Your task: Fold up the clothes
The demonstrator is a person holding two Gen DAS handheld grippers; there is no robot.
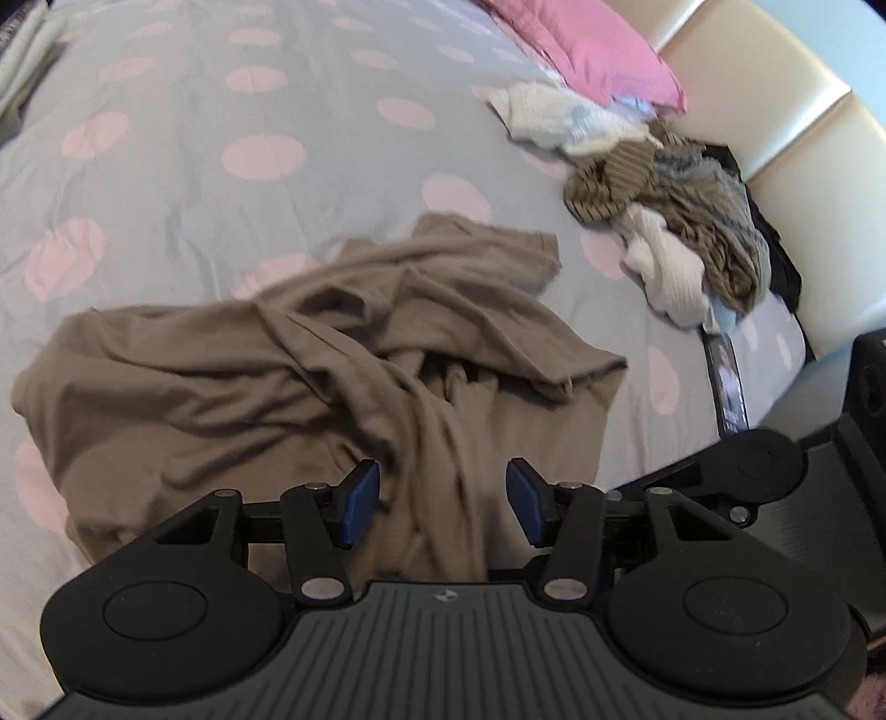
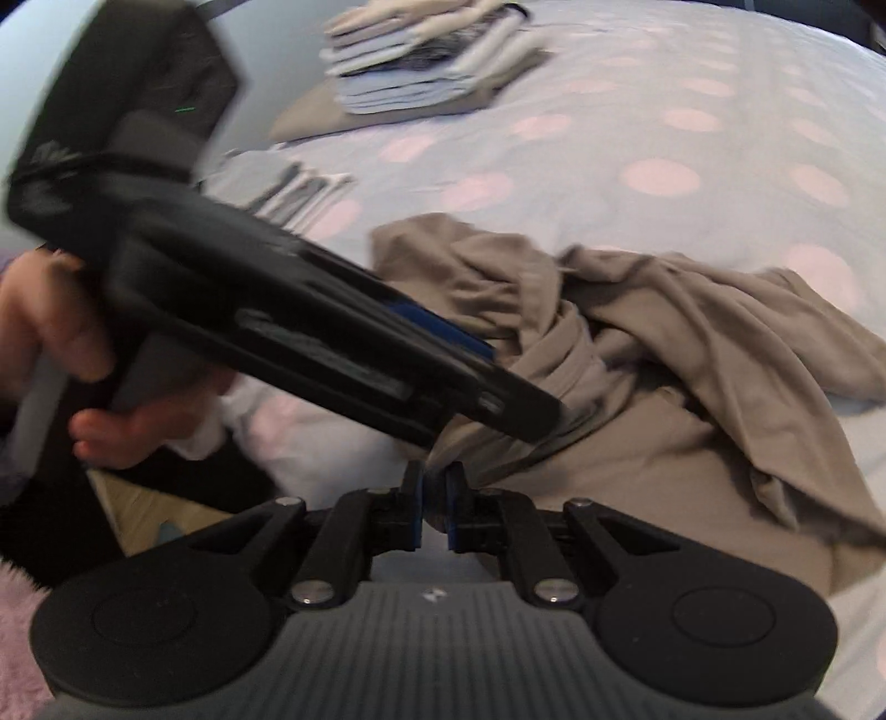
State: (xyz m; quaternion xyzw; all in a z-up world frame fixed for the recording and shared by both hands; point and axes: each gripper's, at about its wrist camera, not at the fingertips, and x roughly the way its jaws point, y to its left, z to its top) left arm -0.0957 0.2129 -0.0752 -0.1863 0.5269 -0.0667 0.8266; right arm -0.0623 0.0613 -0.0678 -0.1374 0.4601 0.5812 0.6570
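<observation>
**Bed folding session: one stack done, brown shirt in progress, pile still waiting**

Grey bedspread [image 1: 183, 183] with pink dots is the whole work surface here, with a cream headboard [image 1: 775, 127] and a pink pillow [image 1: 598, 50] at the far right in the left wrist view.

Progress, going left to right: in the right wrist view there's a neat folded stack [image 2: 421, 61] at the far left of the bed, so a good chunk looks done already. In the middle sits the brown shirt [image 1: 310, 354], crumpled and twisted, not laid flat yet, so I'd say this one has barely started. Far right by the headboard is an unfolded pile [image 1: 675, 210] of striped and white stuff, still to go. Roughly past halfway is my guess.

Hands: the left gripper [image 1: 443, 498] is angled down over the shirt's near edge, jaws apart with a rope of fabric running between them but not pinched. The right gripper [image 2: 434, 498] is clamped shut on a bunched bit of the shirt's near edge. A hand [image 2: 61, 343] holding the left tool shows at left, blurry.
</observation>
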